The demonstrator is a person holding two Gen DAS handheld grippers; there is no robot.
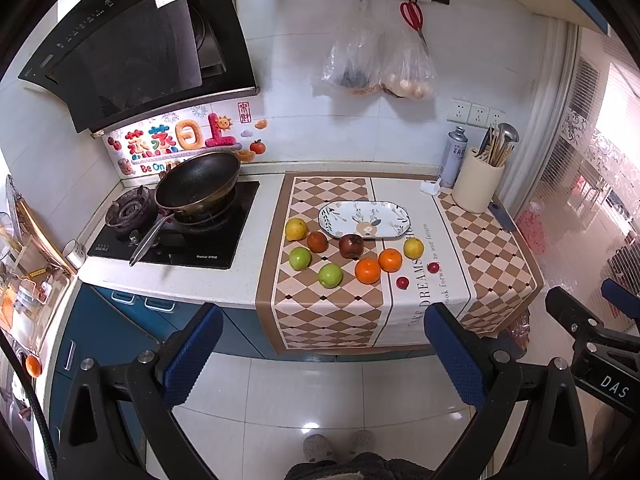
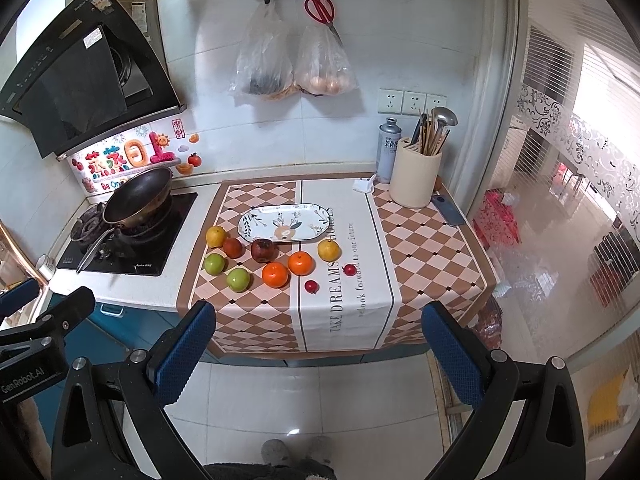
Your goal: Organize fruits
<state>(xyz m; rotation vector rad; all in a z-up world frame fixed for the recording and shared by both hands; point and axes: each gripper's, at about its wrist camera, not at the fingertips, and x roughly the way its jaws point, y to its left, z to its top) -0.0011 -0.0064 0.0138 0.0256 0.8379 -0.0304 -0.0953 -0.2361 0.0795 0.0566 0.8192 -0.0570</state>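
Fruit lies loose on a checked cloth (image 1: 320,312) on the counter: two green apples (image 1: 330,275) (image 2: 238,279), two oranges (image 1: 367,270) (image 2: 275,274), two yellow pears (image 1: 296,229) (image 2: 329,250), a dark red apple (image 1: 351,245) (image 2: 264,250), a brown-red fruit (image 1: 317,241) and two small red fruits (image 1: 402,282) (image 2: 311,286). Behind them sits an empty oval patterned plate (image 1: 340,216) (image 2: 256,220). My left gripper (image 1: 324,360) and right gripper (image 2: 318,354) both hang open over the floor, short of the counter, holding nothing.
A wok (image 1: 198,184) sits on the gas hob (image 1: 224,248) at left under a black hood (image 1: 140,52). At the back right stand a utensil holder (image 1: 478,186) and a spray can (image 1: 452,160). Two bags (image 1: 376,68) hang on the wall. The person's slippers (image 1: 318,446) show below.
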